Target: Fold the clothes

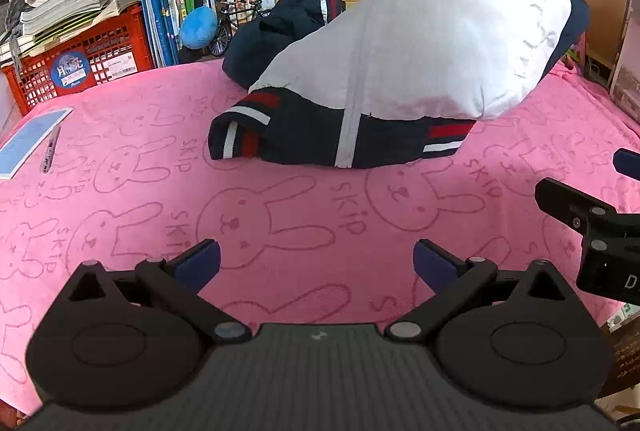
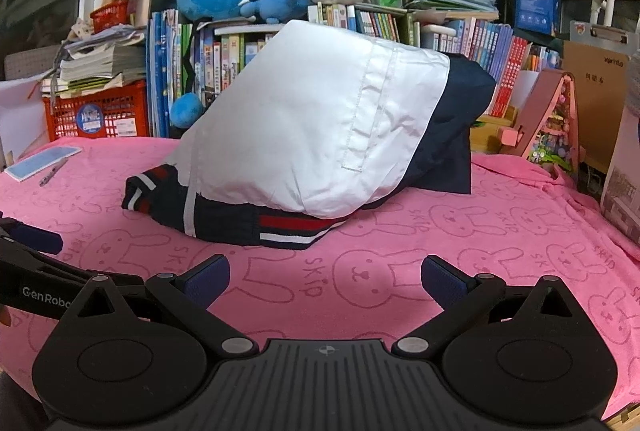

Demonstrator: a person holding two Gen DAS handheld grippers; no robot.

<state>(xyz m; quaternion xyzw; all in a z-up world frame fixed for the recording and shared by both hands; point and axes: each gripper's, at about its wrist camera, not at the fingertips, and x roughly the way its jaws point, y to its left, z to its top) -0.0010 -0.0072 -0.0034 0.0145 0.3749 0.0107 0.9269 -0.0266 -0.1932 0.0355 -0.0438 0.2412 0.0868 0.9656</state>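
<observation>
Left hand-held gripper (image 1: 316,263), lower frame: jaws spread, empty. Right hand-held gripper (image 2: 326,277), lower frame: jaws spread, empty. Jacket (image 1: 420,43), white and navy, frame centre on pink surface (image 1: 280,199): bunched, unfolded. Step: approach. Next: grasp hem, spread flat.

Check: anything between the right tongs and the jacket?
Nothing: in the right wrist view only bare pink bunny blanket lies between the open right tongs and the jacket. The left wrist view shows that stretch bare too.

A white-and-navy jacket (image 1: 420,43) with red-white striped hem lies bunched, puffed up, on the pink blanket (image 1: 280,199).
</observation>
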